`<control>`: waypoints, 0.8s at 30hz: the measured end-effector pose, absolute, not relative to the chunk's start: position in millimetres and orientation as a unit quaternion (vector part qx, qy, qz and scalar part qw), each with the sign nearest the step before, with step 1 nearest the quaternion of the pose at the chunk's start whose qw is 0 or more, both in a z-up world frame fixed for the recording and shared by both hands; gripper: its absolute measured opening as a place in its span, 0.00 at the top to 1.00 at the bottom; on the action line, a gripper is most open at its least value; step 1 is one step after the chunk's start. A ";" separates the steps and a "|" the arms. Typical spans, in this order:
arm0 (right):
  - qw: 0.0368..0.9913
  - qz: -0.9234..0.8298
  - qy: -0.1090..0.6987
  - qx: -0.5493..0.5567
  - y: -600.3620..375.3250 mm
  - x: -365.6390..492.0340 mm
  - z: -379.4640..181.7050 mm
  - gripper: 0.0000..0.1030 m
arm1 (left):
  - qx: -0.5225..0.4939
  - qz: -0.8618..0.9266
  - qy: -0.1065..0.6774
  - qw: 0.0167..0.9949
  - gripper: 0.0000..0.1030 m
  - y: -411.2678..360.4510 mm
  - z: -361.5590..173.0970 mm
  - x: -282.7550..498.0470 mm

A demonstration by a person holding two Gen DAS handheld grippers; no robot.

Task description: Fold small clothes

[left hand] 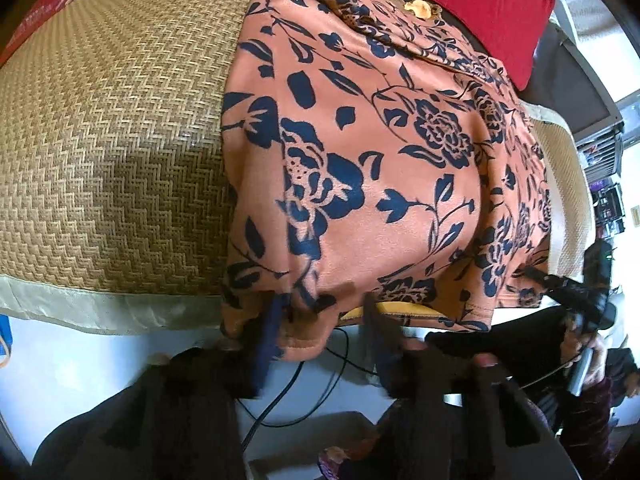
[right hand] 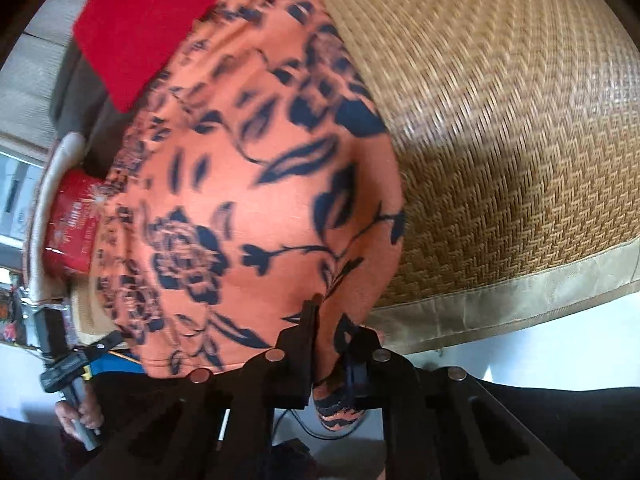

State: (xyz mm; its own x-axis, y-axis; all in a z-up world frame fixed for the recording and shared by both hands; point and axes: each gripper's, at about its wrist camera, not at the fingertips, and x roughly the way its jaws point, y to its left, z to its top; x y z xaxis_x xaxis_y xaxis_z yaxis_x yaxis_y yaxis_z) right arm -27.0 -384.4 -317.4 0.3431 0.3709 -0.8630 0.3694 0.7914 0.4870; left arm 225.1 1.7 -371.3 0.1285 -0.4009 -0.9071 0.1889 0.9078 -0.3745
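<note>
I have the garment (left hand: 384, 168) spread flat on the woven mat (left hand: 112, 128), its near hem hanging a little over the mat's pale border (right hand: 520, 296), with a red cushion (left hand: 472, 8) beyond its far end. It is an orange cloth with a dark blue flower print.

My left gripper (left hand: 320, 320) sits at the near hem toward the garment's left corner. Its jaws look nearly closed, with a fold of hem bunched between them, so I judge it has hold of the cloth, though blur there keeps me from being sure how much. My right gripper (right hand: 332, 320) is at the near hem on the other side. Its jaws are pinched together on a strip of the cloth, which pokes out below them in the right wrist view. From the left wrist view I also see that gripper at the far corner of the hem, with a hand (left hand: 596, 356) on its grip.

I judge the cloth to be light, soft and limp, with a slightly fuzzy face that should not slip much between the jaws. It will sag wherever I do not support it, so two corner grips on one hem suit it well. A pinch of a single layer could slide out, so I would want a good depth of hem. Lifting both corners evenly should keep the edge straight for the fold toward the cushion.
</note>
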 end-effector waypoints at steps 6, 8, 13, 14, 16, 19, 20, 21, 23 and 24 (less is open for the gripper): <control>0.745 -0.013 0.586 0.318 -391.0 -32.7 -314.1 0.88 | -0.089 -0.187 0.631 0.748 0.95 4.5 -374.9 227.8; 0.749 0.007 0.575 0.330 -396.3 -35.1 -313.0 0.88 | -0.087 -0.189 0.630 0.748 0.95 3.6 -374.3 228.1; 0.759 0.042 0.541 0.360 -396.5 -22.1 -291.8 0.88 | -0.099 -0.194 0.642 0.735 0.90 7.4 -378.3 232.8; 0.760 0.047 0.537 0.364 -396.0 -19.5 -287.8 0.88 | -0.101 -0.197 0.636 0.739 0.93 7.6 -374.8 233.3; 0.766 0.057 0.525 0.365 -393.0 -12.9 -273.7 0.88 | -0.103 -0.200 0.624 0.749 0.96 9.8 -367.6 230.8; 0.774 0.068 0.517 0.360 -389.4 -4.8 -256.3 0.88 | -0.113 -0.205 0.603 0.762 0.97 13.1 -353.7 232.2; 0.777 0.072 0.514 0.358 -388.9 -3.3 -250.0 0.88 | -0.115 -0.205 0.597 0.767 0.97 14.7 -348.1 233.0; 0.778 0.075 0.511 0.358 -390.0 -4.0 -245.3 0.88 | -0.116 -0.206 0.593 0.770 0.97 18.2 -341.8 234.3; 0.781 0.082 0.503 0.360 -390.0 3.4 -237.1 0.89 | -0.130 -0.210 0.581 0.775 0.97 25.9 -329.6 237.9; 0.783 0.084 0.500 0.362 -394.2 2.8 -229.5 0.89 | -0.139 -0.212 0.575 0.778 0.97 30.6 -323.3 240.4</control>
